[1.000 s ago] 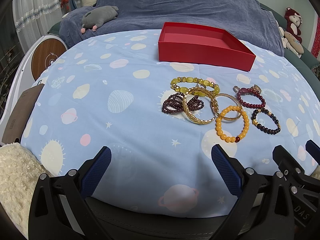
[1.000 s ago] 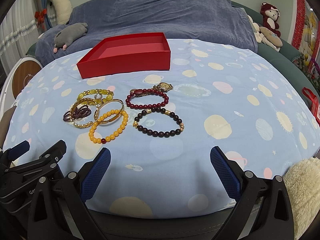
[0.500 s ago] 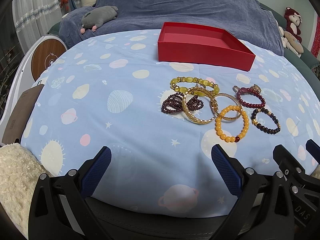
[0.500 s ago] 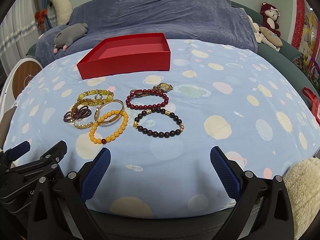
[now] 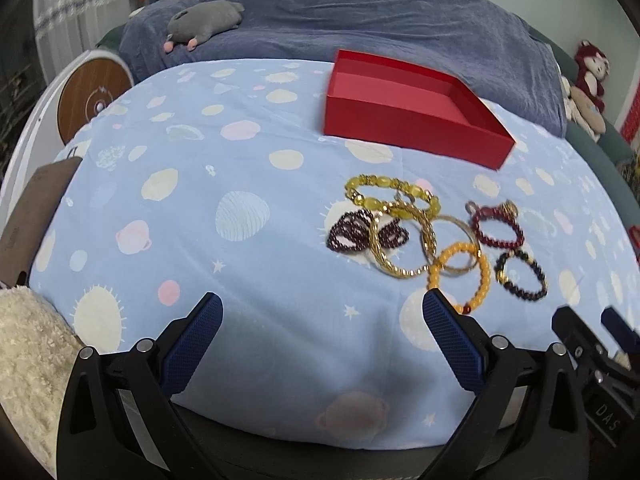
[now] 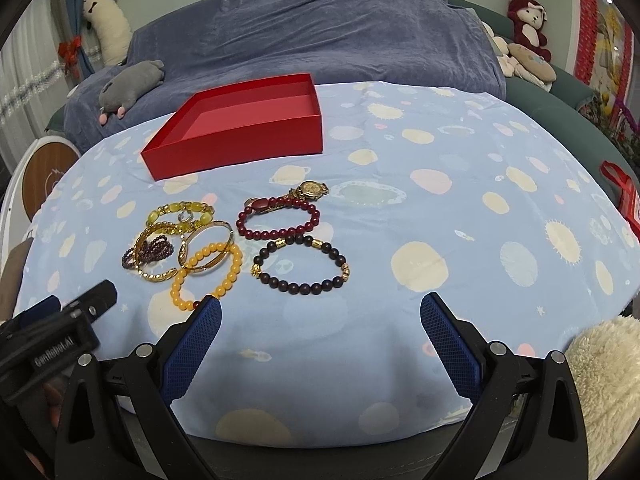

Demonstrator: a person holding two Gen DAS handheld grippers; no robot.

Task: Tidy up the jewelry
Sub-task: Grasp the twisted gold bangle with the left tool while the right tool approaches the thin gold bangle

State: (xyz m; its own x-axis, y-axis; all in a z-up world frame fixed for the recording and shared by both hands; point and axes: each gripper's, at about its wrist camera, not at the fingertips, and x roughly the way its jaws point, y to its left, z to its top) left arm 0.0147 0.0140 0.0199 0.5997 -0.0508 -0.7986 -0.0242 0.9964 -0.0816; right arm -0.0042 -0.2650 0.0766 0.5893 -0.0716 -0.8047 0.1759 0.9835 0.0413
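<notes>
Several bracelets lie in a loose cluster on the blue patterned cloth, in front of an empty red tray. They include an orange bead bracelet, a dark bead bracelet with gold beads, a red bead bracelet, a yellow bead one, gold bangles and a gold watch. My left gripper is open, just short of the cluster. My right gripper is open too, below the dark bracelet. Neither holds anything.
A blue blanket-covered sofa with a grey plush toy stands behind the table. Stuffed animals sit at the far right. A round wooden-faced device is at the left. Fluffy cream fabric lies at the near table edge.
Both grippers have moved forward toward the bracelets and risen a little, so the cluster sits closer in both views. Nothing was picked up or shifted.
</notes>
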